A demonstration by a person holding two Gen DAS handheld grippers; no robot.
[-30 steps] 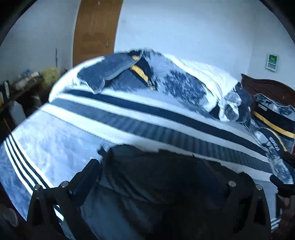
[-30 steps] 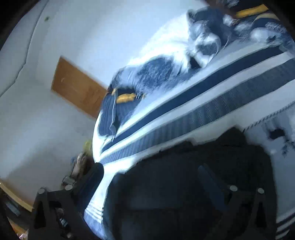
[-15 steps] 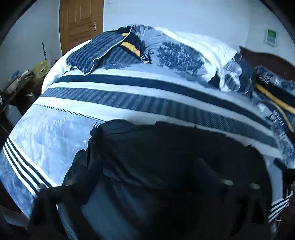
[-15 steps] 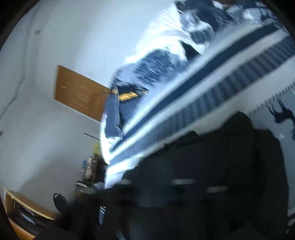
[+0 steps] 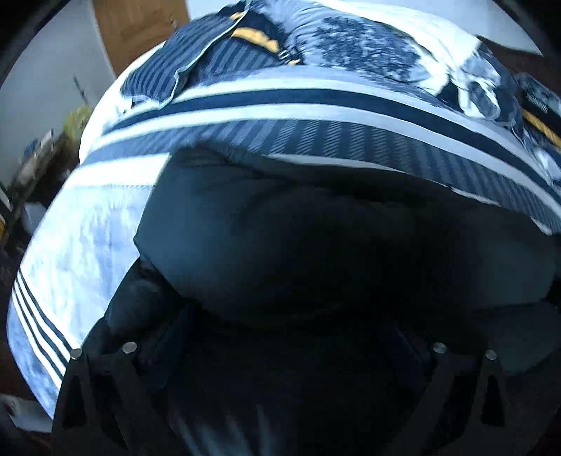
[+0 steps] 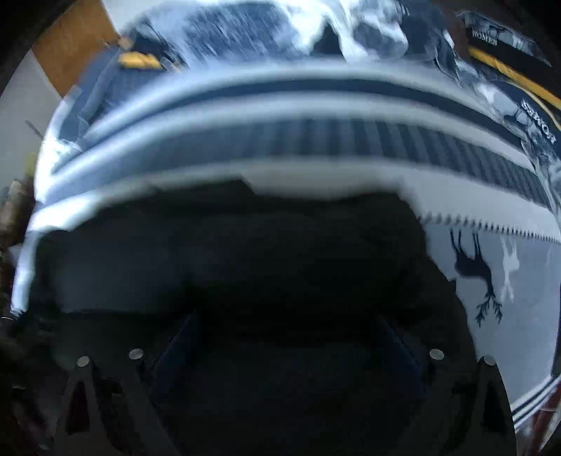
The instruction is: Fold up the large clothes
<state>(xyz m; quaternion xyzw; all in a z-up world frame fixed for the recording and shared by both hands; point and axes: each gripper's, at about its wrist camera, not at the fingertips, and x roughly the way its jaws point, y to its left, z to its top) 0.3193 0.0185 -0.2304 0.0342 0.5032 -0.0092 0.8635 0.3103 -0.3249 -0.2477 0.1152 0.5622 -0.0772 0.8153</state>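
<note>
**Two grippers low over a dark garment on the striped bed**

Two views show the same dark garment (image 5: 315,245) lying on a bed cover (image 5: 87,245) with white, blue and navy stripes.

In the left wrist view the garment fills the centre and the lower half of the frame. The left gripper (image 5: 280,336) is at the bottom, and its fingers (image 5: 168,336) are dark against the dark cloth, so I cannot tell if they are apart or clamped on the fabric. A pile of bedding (image 5: 368,52) lies across the top of the frame, and a wooden door (image 5: 140,24) is in the upper left.

In the right wrist view, which is blurred, the garment (image 6: 245,252) again covers the centre and the bottom. The right gripper (image 6: 284,336) is lost in the dark cloth; its state I cannot tell. On the cover (image 6: 315,112), a deer print (image 6: 473,270) is at the right, just beside the garment's edge.
</note>
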